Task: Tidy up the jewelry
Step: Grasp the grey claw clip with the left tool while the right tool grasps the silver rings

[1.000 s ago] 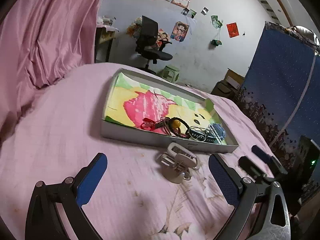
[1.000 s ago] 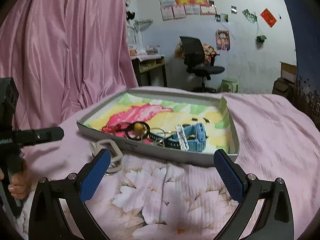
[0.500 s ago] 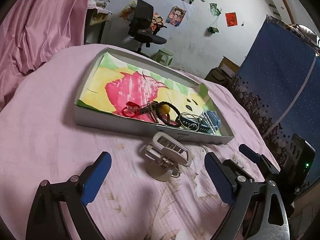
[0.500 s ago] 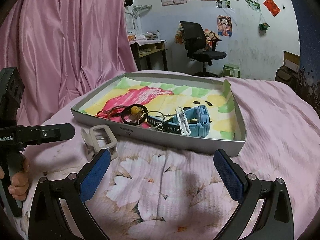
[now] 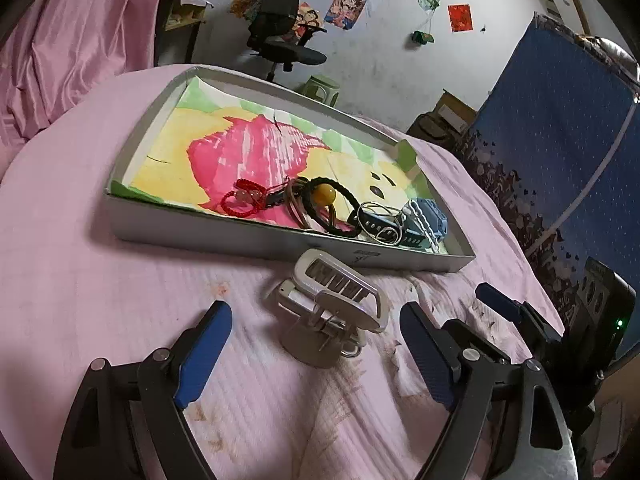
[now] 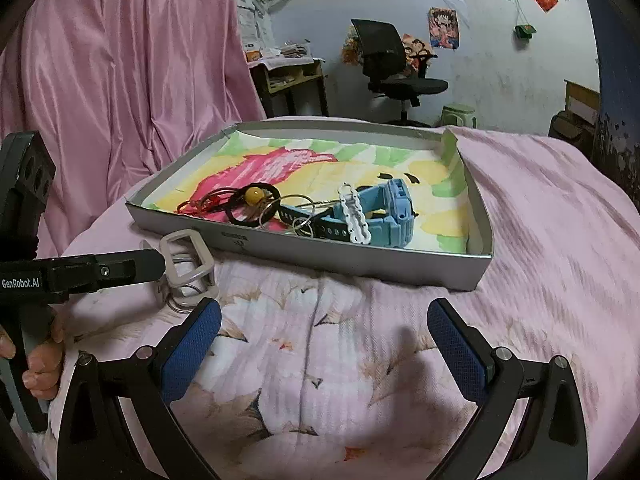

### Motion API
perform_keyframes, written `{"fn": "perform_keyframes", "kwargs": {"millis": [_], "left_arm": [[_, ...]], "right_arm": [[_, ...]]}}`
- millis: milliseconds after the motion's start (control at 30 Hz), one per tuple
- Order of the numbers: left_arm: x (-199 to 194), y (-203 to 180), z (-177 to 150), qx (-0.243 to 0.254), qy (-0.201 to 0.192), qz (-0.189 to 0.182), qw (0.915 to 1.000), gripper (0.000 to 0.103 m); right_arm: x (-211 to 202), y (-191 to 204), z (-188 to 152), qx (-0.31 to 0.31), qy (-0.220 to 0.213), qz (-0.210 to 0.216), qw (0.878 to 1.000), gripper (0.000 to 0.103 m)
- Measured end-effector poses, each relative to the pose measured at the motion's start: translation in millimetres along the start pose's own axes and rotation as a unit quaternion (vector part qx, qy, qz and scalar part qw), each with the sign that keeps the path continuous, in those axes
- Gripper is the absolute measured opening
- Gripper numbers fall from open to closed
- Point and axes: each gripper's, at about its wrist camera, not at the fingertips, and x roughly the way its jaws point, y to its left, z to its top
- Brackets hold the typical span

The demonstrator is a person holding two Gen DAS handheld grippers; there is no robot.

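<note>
Jewelry sits bunched along the near edge of the grey tray (image 5: 256, 236) on the pink bed (image 5: 80, 300) — and one piece, the beige stand (image 5: 332, 320), is outside it, just beside the tray's front wall. Your left hand-held gripper (image 5: 316, 356) is wide open with nothing in it, its blue pads flanking that stand but not touching. The right hand-held gripper (image 6: 324, 344) is wide open too, empty, hovering over the quilt short of the tray.

Watch the risks, biggest first. The bed is soft — press down while closing and the stand may tip or sink, and you'd pinch fabric. The stand itself looks top-heavy: a round base, a slanted open frame above, loose wire rings at its foot that could snag. Squeeze the frame off-centre and it may well twist out.

Inside the tray, the blue watch (image 6: 388, 216) lies tangled with a white chain-like piece (image 6: 354, 216) and thin metal rings (image 5: 384, 228). Next comes the black cord loop with its yellow bead (image 5: 325, 193), then the red bracelet (image 5: 240, 202). Everything overlaps — lift one and I'd expect neighbours to drag along.
</note>
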Motion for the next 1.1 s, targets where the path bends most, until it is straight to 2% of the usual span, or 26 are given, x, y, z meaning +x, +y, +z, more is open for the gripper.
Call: {"fn": "perform_keyframes", "kwargs": {"millis": [100,233,300,467,600,667,733,1000,1067,1100], "left_arm": [[3.9,-1.7,1.2,0.005,0.005,0.000,1.0000,0.085],[9.3,-3.4,3.6,0.012,0.011,0.002,0.9999,0.079],[10.9,-2.6,4.6,0.011,0.013,0.001,0.9999,0.074],[12.2,4.5,6.4,-0.008,0.013,-0.015,0.9998,0.052],[12.6,7.3,6.2,-0.015,0.011,-0.024,0.9995,0.047],[11.4,7.3,6.0,-0.016,0.009,-0.028,0.9995,0.034],[9.3,7.9,6.0,-0.016,0.004,-0.030,0.9994,0.028],[-1.4,10.5,4.0,-0.026,-0.015,-0.020,0.9994,0.022],[-6.2,13.6,4.0,-0.031,-0.024,-0.015,0.9991,0.006],[-7.8,15.4,4.3,-0.033,-0.026,-0.012,0.9991,0.006]], "right_arm": [[2.3,-1.4,-0.7,0.004,0.005,0.000,1.000,0.101],[5.9,0.8,-0.7,0.001,0.011,0.000,1.000,0.101],[8.5,2.0,-0.9,-0.001,0.015,0.004,1.000,0.101],[15.2,9.6,-1.6,-0.015,0.026,0.016,0.999,0.101],[18.5,18.5,-2.2,-0.033,0.034,0.025,0.999,0.101],[19.0,21.0,-2.8,-0.037,0.036,0.028,0.998,0.101],[18.5,21.4,-3.0,-0.041,0.038,0.033,0.998,0.101],[20.6,32.4,-5.1,-0.067,0.049,0.044,0.996,0.101],[22.4,37.1,-5.6,-0.076,0.053,0.050,0.994,0.101],[23.5,39.3,-5.7,-0.079,0.054,0.052,0.994,0.101]]}}
